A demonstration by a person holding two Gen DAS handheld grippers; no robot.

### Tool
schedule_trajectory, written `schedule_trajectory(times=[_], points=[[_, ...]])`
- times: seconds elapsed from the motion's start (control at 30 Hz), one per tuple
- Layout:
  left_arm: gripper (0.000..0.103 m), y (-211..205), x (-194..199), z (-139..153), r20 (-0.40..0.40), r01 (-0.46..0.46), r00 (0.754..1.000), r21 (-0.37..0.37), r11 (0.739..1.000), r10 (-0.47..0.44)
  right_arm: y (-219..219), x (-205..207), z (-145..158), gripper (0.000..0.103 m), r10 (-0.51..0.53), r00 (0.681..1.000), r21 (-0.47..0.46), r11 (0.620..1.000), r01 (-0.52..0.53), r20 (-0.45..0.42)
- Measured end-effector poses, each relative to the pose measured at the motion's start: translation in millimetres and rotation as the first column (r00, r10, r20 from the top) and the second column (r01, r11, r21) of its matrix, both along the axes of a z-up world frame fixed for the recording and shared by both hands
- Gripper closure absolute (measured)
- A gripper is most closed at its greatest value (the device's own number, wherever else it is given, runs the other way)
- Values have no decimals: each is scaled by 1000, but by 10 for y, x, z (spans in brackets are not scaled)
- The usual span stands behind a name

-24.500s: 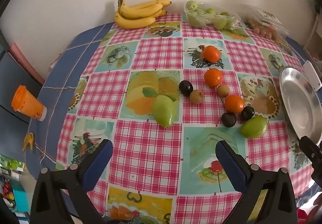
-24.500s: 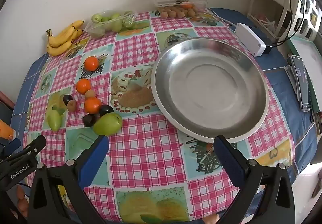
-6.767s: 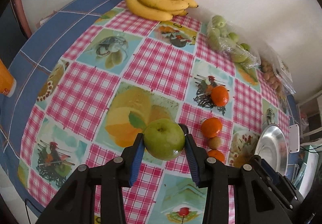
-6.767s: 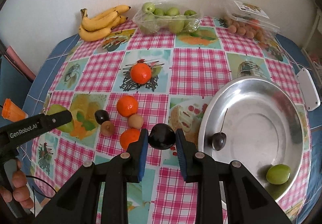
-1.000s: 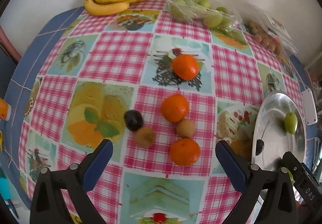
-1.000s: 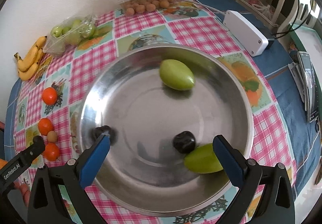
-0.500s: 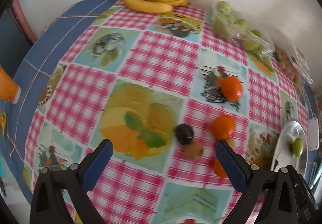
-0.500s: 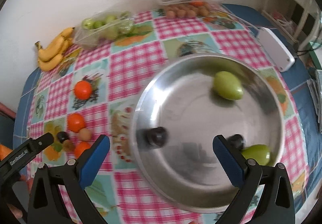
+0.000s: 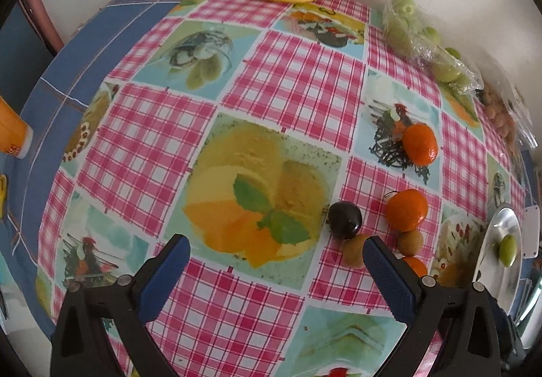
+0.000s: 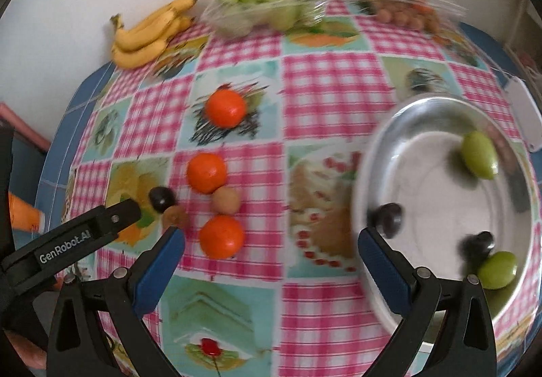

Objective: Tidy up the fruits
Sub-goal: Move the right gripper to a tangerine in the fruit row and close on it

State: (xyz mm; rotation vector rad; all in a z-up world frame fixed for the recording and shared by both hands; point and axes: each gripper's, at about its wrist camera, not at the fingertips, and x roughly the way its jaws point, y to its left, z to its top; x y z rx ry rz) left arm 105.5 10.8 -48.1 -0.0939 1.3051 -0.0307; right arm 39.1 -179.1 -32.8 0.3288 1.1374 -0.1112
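Both pairs of jaws stand wide apart and hold nothing. The left gripper (image 9: 276,270) hovers low over the checked counter (image 9: 294,78), and the dark plum (image 9: 345,219) lies just ahead of it and toward its right-hand jaw, not centred in the gap. A brown kiwi (image 9: 355,254) touches the plum on the near side, tucked right against that jaw's tip, so judging from this the left gripper is the nearer one for the plum and needs to shift right before it closes. The plum is nearly round, so no long axis matters.

The right gripper (image 10: 271,258) sits over the strip between the loose fruit and the steel bowl (image 10: 379,139). An orange (image 10: 222,236) lies just ahead, near its left-hand jaw. Two more oranges (image 10: 206,172) (image 10: 226,108) and a pale round fruit (image 10: 226,200) remain on the counter. The bowl already holds two green mangoes (image 10: 480,155) (image 10: 497,270) and two dark plums (image 10: 389,219) (image 10: 477,245), blurred in this view
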Motion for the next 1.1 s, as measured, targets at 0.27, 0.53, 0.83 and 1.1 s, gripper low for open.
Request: schedule_trajectory(times=[0.27, 0.53, 0.83, 1.1], points=[[0, -20, 35, -102, -13, 8, 1000, -2, 1000, -8, 170, 96, -255, 1, 48, 997, -7, 999, -49, -61], [0, -100, 85, -141, -15, 47, 999, -3, 999, -47, 229, 152, -360, 1, 80, 994, 12, 997, -79, -72], [3, -194, 135, -208, -47, 79, 996, -31, 996, -80, 280, 240, -376, 1, 105, 992, 9, 994, -105, -64], [20, -308, 153, -225, -65, 110, 991, -113, 988, -118, 294, 282, -334, 24, 126, 991, 8, 992, -126, -45]])
